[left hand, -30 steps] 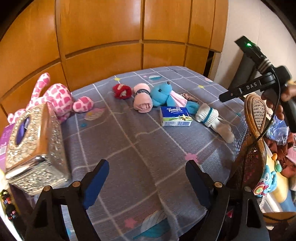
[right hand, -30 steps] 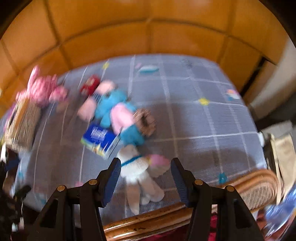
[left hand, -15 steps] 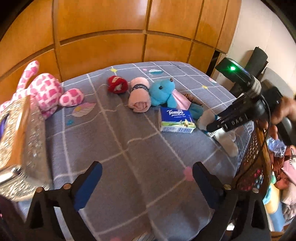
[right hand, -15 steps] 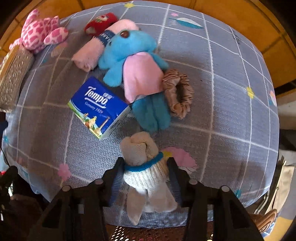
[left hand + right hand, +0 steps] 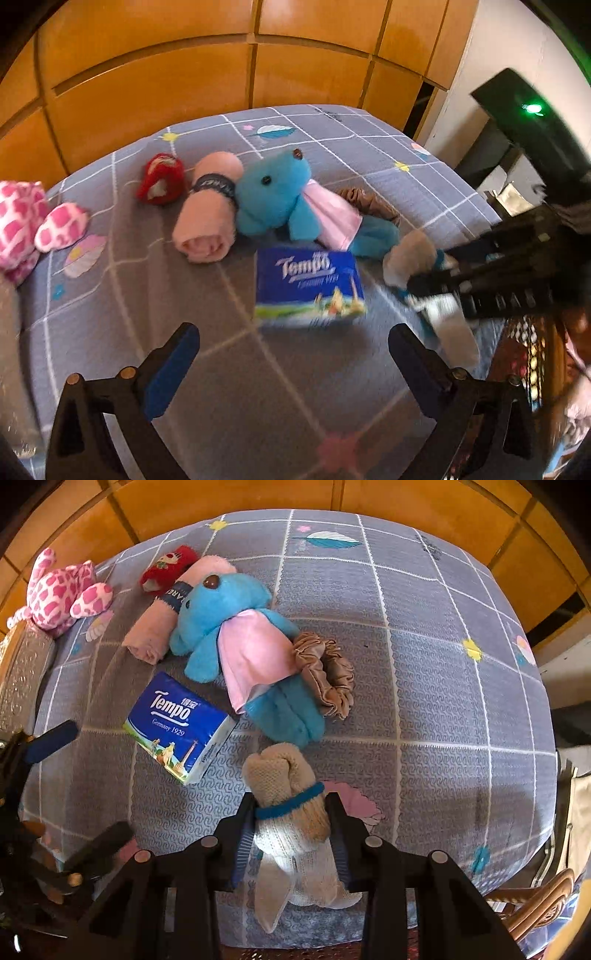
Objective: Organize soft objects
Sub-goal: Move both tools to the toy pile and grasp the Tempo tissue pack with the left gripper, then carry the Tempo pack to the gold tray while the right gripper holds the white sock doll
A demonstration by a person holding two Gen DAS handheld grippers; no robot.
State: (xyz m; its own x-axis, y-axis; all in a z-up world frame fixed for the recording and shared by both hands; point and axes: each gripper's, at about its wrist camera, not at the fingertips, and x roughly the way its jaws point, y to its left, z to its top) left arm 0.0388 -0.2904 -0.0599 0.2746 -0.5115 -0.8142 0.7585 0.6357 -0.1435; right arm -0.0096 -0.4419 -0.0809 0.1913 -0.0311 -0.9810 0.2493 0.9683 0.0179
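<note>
On the grey checked cloth [image 5: 443, 686] lie a rolled beige sock bundle with a blue band [image 5: 291, 797], a blue Tempo tissue pack [image 5: 177, 723], a blue plush in a pink dress [image 5: 236, 635], a brown scrunchie [image 5: 328, 672], a rolled pink towel [image 5: 166, 616] and a red plush [image 5: 166, 566]. My right gripper [image 5: 291, 830] has its jaws pressed against both sides of the sock bundle. My left gripper [image 5: 291, 354] is open and empty, just short of the tissue pack [image 5: 310, 280].
A pink-spotted plush [image 5: 62, 590] sits at the far left beside a silver embossed box [image 5: 22, 672]. Wooden panels [image 5: 207, 74] rise behind the table. A wicker chair [image 5: 535, 904] stands at the right front edge.
My right gripper has closed in on the sock bundle. My left gripper has moved forward and right towards the tissue pack.
</note>
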